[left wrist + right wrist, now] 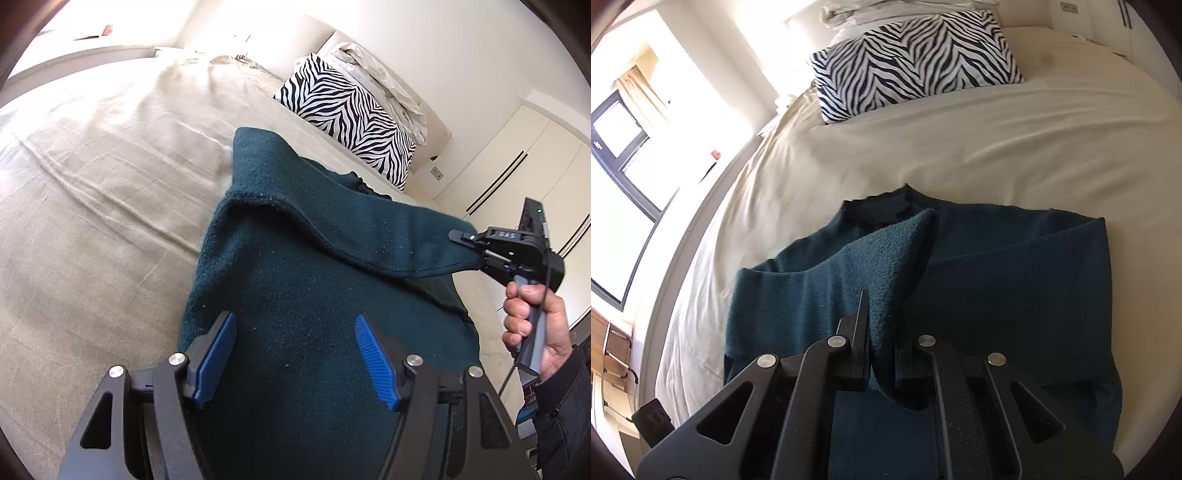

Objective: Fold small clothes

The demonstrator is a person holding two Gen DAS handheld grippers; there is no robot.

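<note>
Plainly a fold is in hand: on the wide bed with its cream cotton sheet (pixel 960 147), the dark teal knitted sweater (pixel 295 295) lies across the lower centre of both views, one sleeve lifted and drawn toward the right of the left-wrist frame. Next, I judge, that sleeve must be carried across the body and laid flat. At the upper edge rests a zebra-striped pillow (pixel 912 59). At right, the right gripper (pixel 466 237) has its jaws clamped on the sleeve's end, held by the right hand (pixel 532 321). At the bottom, the left gripper (pixel 295 354) hovers with jaws apart over the sweater.
</note>
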